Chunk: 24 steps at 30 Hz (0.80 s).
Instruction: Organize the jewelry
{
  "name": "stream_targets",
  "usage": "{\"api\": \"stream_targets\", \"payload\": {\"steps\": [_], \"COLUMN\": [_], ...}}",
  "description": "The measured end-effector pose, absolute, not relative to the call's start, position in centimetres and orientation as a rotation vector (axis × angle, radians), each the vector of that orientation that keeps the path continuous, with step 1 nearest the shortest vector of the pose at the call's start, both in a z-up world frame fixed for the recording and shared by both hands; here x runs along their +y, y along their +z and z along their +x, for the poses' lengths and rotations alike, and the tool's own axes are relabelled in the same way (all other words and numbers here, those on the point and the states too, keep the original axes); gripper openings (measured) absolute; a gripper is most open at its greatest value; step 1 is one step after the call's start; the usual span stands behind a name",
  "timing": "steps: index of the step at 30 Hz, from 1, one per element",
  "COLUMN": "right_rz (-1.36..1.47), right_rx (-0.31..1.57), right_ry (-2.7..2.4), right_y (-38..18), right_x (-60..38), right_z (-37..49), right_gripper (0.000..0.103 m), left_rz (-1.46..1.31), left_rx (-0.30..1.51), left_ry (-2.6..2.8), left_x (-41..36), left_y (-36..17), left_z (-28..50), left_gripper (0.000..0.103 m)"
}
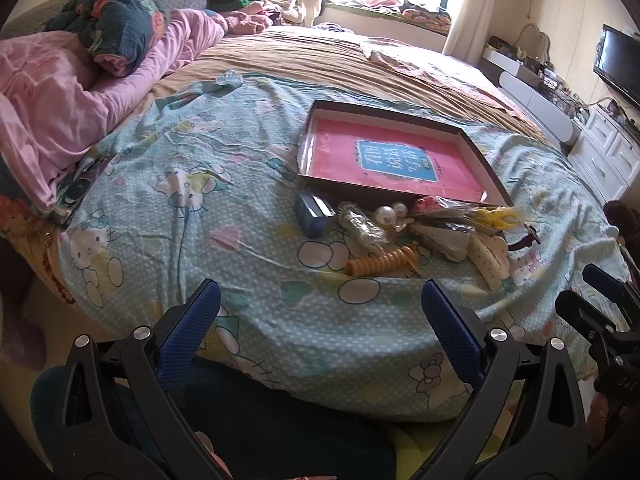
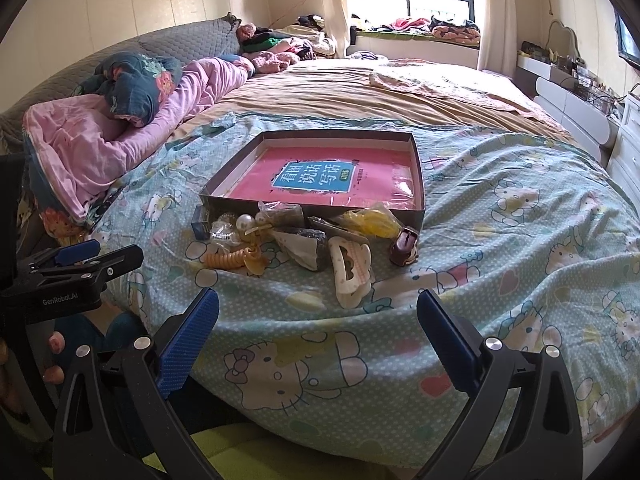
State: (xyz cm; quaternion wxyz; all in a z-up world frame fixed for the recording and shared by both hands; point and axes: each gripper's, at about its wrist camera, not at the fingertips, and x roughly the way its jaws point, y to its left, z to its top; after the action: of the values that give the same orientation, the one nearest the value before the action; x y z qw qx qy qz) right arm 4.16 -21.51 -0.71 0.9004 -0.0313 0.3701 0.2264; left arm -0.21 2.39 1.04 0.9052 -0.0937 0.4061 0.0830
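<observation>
A shallow dark box [image 1: 478, 156] [image 2: 316, 205] with a pink booklet [image 1: 384, 160] [image 2: 332, 176] inside lies on the bed. A pile of accessories sits in front of it: a blue box [image 1: 314, 210], pearl pieces [image 1: 386, 214] [image 2: 244, 223], an orange spiral clip [image 1: 380, 264] [image 2: 226, 260], a cream claw clip [image 1: 490, 260] [image 2: 350, 270], yellow items [image 1: 500, 216] [image 2: 372, 220] and a dark red clip [image 2: 404, 246]. My left gripper [image 1: 320, 300] is open and empty, short of the pile. My right gripper [image 2: 318, 308] is open and empty, near the cream clip.
The bed has a Hello Kitty sheet [image 1: 180, 184] [image 2: 520, 220]. Pink and dark bedding [image 1: 60, 92] [image 2: 100, 140] is heaped at the left. White drawers [image 1: 608, 152] and a television [image 1: 620, 64] stand at the right. The other gripper shows at each view's edge [image 1: 600, 312] [image 2: 72, 268].
</observation>
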Motion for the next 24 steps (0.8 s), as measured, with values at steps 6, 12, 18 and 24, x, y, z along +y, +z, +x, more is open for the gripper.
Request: {"api": "stream_targets", "payload": {"steps": [6, 12, 18, 24], "right_rz": [-0.055, -0.056, -0.052, -0.045], "right_rx": [0.775, 0.78, 0.791, 0.803], "right_ry": [0.479, 0.484, 0.489, 0.497], "right_y": [-0.9, -1.3, -2.2, -3.0], "right_x": [-21.1, -20.5, -19.8, -19.8], "right_z": [5.3, 7.0, 8.7, 9.6], "right_gripper": [0.099, 0.099, 0.098, 0.098], "left_rz": [-0.216, -0.25, -0.287, -0.343], "left_rx": [0.851, 0.882, 0.915, 0.949], "left_ry": [0.197, 0.227, 0.24, 0.208], "left_x": [3.9, 5.7, 7.1, 8.2], "left_y": [0.5, -0.5, -1.6, -2.8], "left_z": [0.1, 1.0, 2.6, 5.1], "left_gripper": [0.094, 0.094, 0.094, 0.094]}}
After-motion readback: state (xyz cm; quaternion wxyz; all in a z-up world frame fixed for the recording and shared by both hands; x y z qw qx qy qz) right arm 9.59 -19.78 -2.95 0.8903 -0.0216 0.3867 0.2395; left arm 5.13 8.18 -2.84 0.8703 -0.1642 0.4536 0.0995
